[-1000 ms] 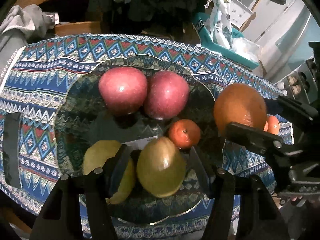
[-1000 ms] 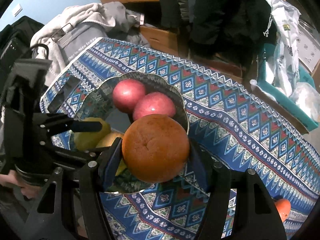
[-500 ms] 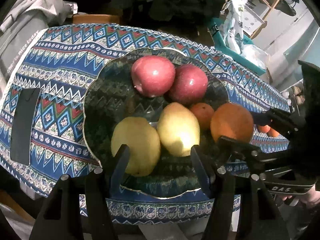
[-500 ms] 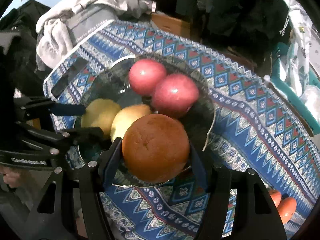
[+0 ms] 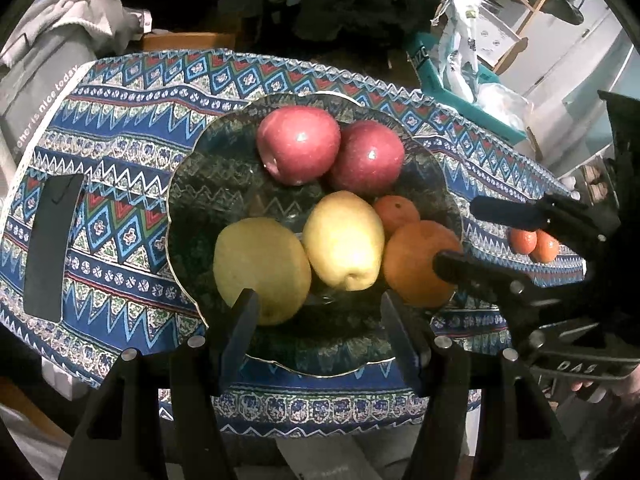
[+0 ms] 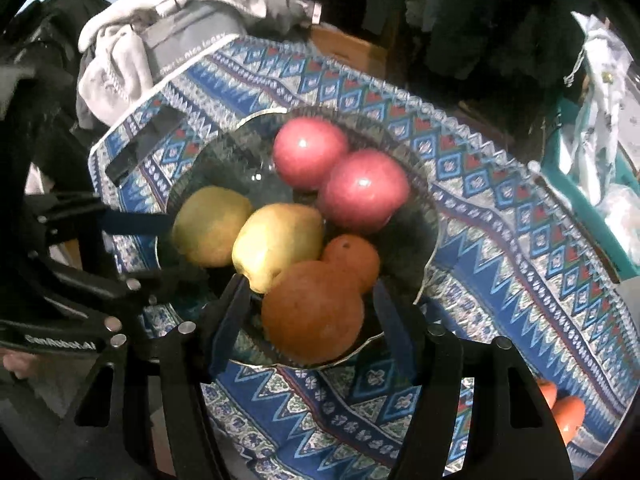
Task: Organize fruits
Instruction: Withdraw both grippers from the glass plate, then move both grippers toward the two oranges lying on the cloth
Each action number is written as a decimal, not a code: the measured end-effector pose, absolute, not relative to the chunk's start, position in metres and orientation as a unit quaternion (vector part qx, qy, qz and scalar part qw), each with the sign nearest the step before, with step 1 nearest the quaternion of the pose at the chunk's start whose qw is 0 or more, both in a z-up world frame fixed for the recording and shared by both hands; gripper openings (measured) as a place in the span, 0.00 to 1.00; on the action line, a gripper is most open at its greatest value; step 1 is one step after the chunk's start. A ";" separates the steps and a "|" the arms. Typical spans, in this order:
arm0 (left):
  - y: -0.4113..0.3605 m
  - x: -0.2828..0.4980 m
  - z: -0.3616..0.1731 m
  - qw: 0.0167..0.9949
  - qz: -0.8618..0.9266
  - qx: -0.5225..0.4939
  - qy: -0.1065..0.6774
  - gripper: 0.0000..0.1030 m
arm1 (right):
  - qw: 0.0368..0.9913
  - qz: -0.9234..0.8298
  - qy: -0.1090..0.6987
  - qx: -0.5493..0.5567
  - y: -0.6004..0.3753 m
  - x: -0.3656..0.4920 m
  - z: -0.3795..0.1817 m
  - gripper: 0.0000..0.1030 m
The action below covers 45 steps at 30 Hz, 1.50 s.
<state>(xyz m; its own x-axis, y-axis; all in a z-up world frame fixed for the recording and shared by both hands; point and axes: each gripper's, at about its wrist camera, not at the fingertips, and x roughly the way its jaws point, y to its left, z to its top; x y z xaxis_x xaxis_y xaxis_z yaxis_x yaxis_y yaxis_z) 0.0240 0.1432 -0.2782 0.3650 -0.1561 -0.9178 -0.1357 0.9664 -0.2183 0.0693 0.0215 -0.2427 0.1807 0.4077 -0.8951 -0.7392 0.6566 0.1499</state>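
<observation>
Resting in the bowl (image 5: 188,216) already are six fruits, the big orange (image 6: 312,312) between the right gripper (image 6: 310,312)'s slightly parted fingers, the left gripper (image 5: 316,320)'s fingers apart and empty, two small oranges (image 5: 534,243) left on the counter (image 5: 120,240).

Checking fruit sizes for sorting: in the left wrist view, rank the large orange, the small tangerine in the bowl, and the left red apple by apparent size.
1. Left red apple and large orange: look alike, unsure.
2. Small tangerine.

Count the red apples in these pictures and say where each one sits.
2. Both lie at the far side of the bowl, touching each other: the left apple and the right apple, which sits just behind the pear. None seems hidden.
</observation>
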 end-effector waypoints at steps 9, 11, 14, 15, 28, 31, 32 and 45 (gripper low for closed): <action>0.131 0.024 -0.250 0.834 -0.012 -0.122 0.538 0.67 | 0.776 0.365 0.492 -0.148 0.006 0.073 -0.215 0.64; 0.127 0.025 -0.244 0.838 -0.018 -0.123 0.532 0.69 | 0.784 0.360 0.485 -0.144 -0.001 0.073 -0.208 0.64; 0.117 0.029 -0.234 0.842 -0.028 -0.121 0.525 0.69 | 0.794 0.348 0.479 -0.141 -0.011 0.074 -0.199 0.64; 0.113 0.030 -0.230 0.844 -0.032 -0.120 0.521 0.69 | 0.798 0.344 0.475 -0.137 -0.016 0.075 -0.195 0.64; 0.063 0.028 -0.186 0.873 -0.064 -0.073 0.478 0.79 | 0.840 0.303 0.439 -0.097 -0.076 0.075 -0.144 0.64; 0.052 0.029 -0.179 0.874 -0.073 -0.068 0.475 0.79 | 0.846 0.296 0.434 -0.089 -0.086 0.073 -0.136 0.65; 0.048 0.030 -0.176 0.875 -0.077 -0.067 0.474 0.79 | 0.848 0.294 0.433 -0.086 -0.089 0.073 -0.133 0.66; 0.002 0.035 -0.149 0.890 -0.104 -0.040 0.442 0.80 | 0.874 0.251 0.412 -0.057 -0.145 0.065 -0.104 0.72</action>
<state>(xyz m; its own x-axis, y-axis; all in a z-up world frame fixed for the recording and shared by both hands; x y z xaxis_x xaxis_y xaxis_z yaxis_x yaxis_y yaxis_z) 0.0345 0.0018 -0.1495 0.5885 -0.2208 -0.7778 0.1493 0.9751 -0.1638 0.0653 -0.1446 -0.1040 0.5352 0.3919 -0.7483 -0.4856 0.8676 0.1071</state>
